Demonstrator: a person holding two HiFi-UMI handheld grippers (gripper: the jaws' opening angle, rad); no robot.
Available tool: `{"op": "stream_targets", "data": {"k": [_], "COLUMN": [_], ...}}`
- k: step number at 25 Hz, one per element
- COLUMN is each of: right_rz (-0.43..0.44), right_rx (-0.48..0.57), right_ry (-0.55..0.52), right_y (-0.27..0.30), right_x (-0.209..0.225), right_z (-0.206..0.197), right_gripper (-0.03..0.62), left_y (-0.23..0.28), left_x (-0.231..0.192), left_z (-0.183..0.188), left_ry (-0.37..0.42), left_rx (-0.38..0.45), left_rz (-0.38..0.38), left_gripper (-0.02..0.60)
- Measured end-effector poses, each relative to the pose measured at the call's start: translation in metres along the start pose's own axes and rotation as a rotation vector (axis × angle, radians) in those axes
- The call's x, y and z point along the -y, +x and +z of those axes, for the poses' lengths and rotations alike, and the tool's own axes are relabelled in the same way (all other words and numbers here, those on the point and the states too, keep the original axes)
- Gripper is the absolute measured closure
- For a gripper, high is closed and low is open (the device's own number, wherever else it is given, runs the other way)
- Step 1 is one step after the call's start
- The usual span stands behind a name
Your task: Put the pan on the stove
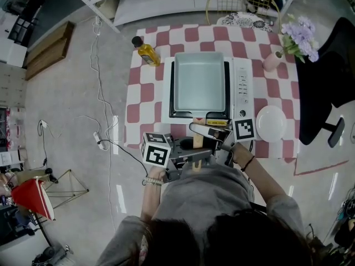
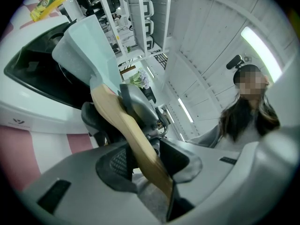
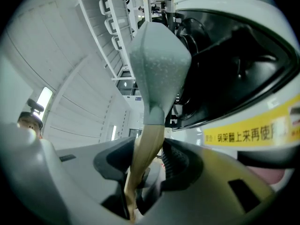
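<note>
Pan (image 1: 199,82), square and pale-green speckled enamel, lies over the white stove's (image 1: 239,87) black well on the checked desk (image 1: 145,93). Left hand-held gripper (image 2: 145,164) and right hand-held gripper (image 3: 143,165) both clamp its flat wooden handle (image 2: 123,121). Holding it level until release looks wise.

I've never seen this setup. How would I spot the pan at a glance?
Find the red-and-white checked table; a white stove stands at its middle. The pan is over its black top, wooden handle toward the person. It alone is square and pale grey-green, unlike the round white plate nearby.
</note>
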State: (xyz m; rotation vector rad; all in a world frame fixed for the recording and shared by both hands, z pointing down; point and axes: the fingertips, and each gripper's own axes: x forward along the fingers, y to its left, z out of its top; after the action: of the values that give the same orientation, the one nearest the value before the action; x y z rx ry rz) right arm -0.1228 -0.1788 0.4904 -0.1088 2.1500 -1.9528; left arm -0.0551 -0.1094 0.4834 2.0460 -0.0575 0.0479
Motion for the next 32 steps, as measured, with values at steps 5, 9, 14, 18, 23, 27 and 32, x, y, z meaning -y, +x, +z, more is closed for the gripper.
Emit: {"op": "stream_targets", "data": {"k": [5, 9, 14, 18, 23, 27, 32], "right_rz": [0.003, 0.0, 0.01, 0.007, 0.009, 0.005, -0.003], "right_rx": [0.014, 0.022, 0.02, 0.018, 0.018, 0.015, 0.003], "right_ry": [0.002, 0.007, 0.005, 0.011, 0.015, 0.021, 0.018], "right_y": [0.001, 0.0012, 0.0012, 0.0016, 0.0015, 0.0008, 0.0024], "right_x": [-0.0002, 0.0004, -0.002, -0.0024, -0.0019, -0.0006, 0.0], "right_z": [0.0008, 0.0014, 0.0027, 0.0032, 0.0036, 0.0039, 0.0048], "right_gripper": [0.405, 0.405, 0.404, 0.402, 0.402, 0.402, 0.396], "left_y": [-0.0021, -0.0032, -0.0042, -0.0047, -0.0046, -0.0044, -0.0054], "left_x": [-0.0003, 0.0005, 0.0027, 0.004, 0.0037, 0.003, 0.0016], "left_z": [0.0001, 0.0009, 0.0047, 0.0066, 0.0066, 0.0071, 0.0088], "left_ry": [-0.007, -0.015, -0.052, -0.069, -0.075, -0.081, -0.082], "left_rx": [-0.008, -0.008, 0.016, 0.023, 0.024, 0.039, 0.054], "left_rz": [-0.015, -0.029, -0.05, -0.056, -0.057, -0.061, -0.049], "left_gripper": [0.433, 0.433, 0.431, 0.43, 0.43, 0.431, 0.428]}}
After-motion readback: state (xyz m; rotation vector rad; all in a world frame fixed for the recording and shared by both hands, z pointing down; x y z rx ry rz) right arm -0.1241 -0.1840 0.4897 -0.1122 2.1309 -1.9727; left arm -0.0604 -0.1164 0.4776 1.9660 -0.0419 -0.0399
